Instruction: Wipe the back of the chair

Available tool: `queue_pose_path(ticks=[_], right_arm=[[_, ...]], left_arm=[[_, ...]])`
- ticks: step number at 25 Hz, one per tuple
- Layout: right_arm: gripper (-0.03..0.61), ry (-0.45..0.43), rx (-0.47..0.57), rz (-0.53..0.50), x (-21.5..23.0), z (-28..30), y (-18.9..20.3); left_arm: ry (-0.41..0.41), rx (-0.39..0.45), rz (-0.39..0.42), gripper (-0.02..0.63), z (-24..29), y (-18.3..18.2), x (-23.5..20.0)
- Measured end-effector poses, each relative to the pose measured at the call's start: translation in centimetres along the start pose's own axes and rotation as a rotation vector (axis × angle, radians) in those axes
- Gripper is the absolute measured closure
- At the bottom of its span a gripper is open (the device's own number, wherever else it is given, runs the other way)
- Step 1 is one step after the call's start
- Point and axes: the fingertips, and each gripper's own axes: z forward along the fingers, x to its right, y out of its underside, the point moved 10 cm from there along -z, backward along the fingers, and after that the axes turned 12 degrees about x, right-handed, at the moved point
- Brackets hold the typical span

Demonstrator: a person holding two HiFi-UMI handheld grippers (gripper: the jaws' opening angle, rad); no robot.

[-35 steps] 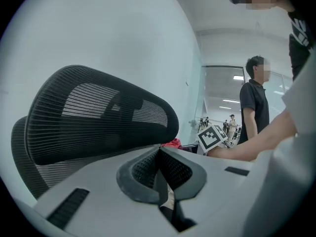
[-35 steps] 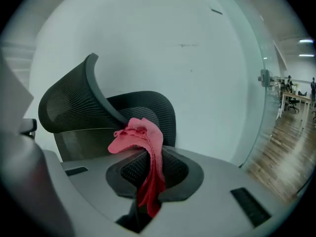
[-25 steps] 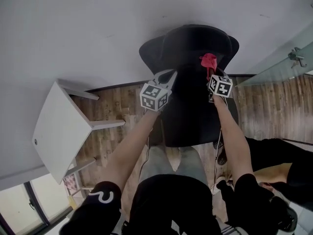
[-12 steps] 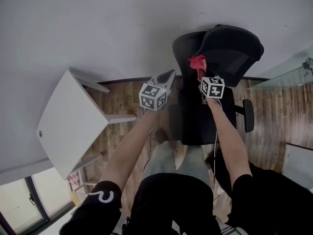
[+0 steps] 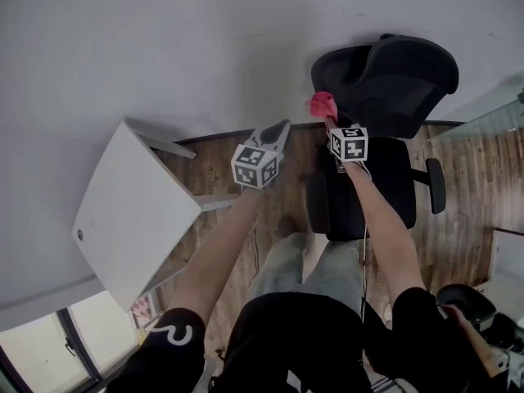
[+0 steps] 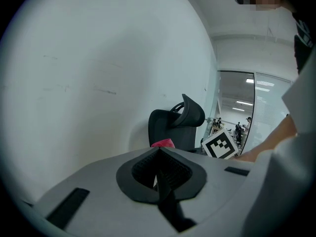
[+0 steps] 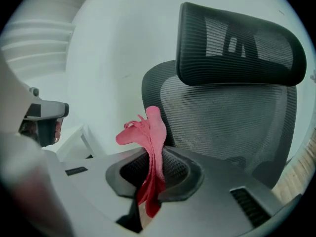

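Note:
A black mesh office chair [image 5: 385, 80] with a headrest [image 7: 237, 43] stands against the white wall; its backrest [image 7: 227, 117] fills the right gripper view. My right gripper [image 5: 327, 115] is shut on a red cloth [image 7: 148, 137], which sticks up between the jaws, just left of the backrest's edge. In the head view the red cloth [image 5: 322, 102] sits at the chair's left side. My left gripper [image 5: 276, 131] is held left of the chair, shut with nothing in it. The chair [image 6: 177, 127] shows small and far in the left gripper view.
A white table [image 5: 131, 211] stands to the left on the wooden floor [image 5: 221, 170]. A white wall [image 5: 164, 47] runs behind the chair. Glass partitions [image 5: 483, 109] are at the right. A second dark chair base [image 5: 475, 309] shows at the lower right.
The chair has shifted right and away in the head view as the view moved. The right gripper with the cloth went from over the backrest to its left edge. The left gripper barely moved.

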Motion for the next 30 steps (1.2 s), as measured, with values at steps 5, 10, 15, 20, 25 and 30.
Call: queue_pose_path(ticks=[5,10,15,20,25,30], right_arm=[[0.512,0.033,-0.011,0.009,0.7,1.9,1.0],[0.512,0.062,-0.011,0.015,2.4,2.9,1.1],[0.512,0.044,-0.016,0.002,4.5,2.8,1.0],[0.512,0.026,-0.029,-0.034,7.6,1.9,0.5],[0.512,0.041,-0.038,-0.034,12.5,0.3,-0.3],[0.512,0.046,-0.044,-0.046,17.2,-1.2,-1.0]], left_arm=[[-0.035,-0.013,-0.01,0.589,-0.5,0.6,-1.2],[-0.08,-0.02,-0.016,0.589,-0.1,1.0,-0.9],[-0.106,-0.025,-0.026,0.589,1.7,1.5,0.9],[-0.124,-0.022,-0.035,0.589,4.2,2.0,4.1],[-0.153,-0.008,-0.04,0.589,6.7,2.0,6.9],[-0.175,0.003,-0.048,0.589,9.0,2.3,9.8]])
